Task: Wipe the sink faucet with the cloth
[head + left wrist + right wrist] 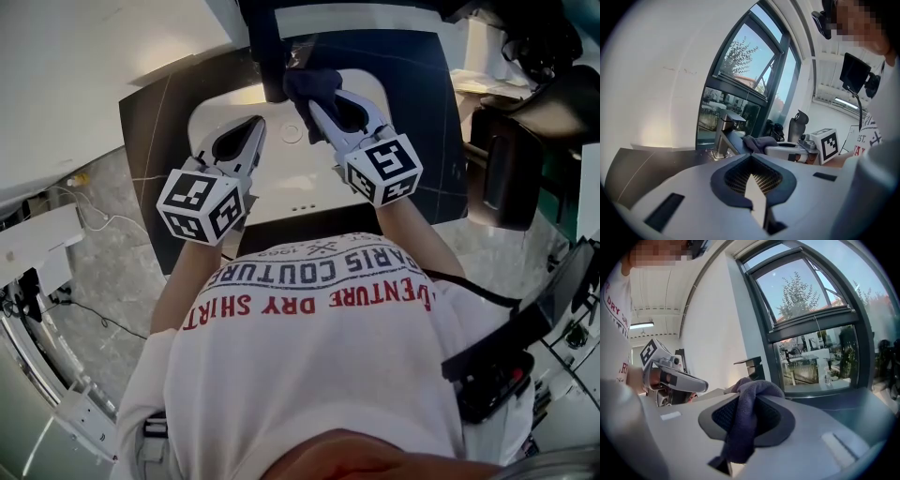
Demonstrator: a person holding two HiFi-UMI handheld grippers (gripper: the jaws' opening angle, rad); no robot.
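Centrally, the faucet [272, 56] stands at the far rim of the white sink [281, 178], with a window [811, 324] close behind it and open basin in front. Just right of the faucet, the right gripper [305, 103] is clamped on the dark cloth [314, 86]; whether cloth and faucet touch is unclear. Left of the faucet, the left gripper [260, 127] hovers with jaws together on nothing. The person's shirt [319, 309] hides the sink's near rim.

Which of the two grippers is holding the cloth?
The right gripper, shut on the dark purple cloth; the left gripper holds nothing.
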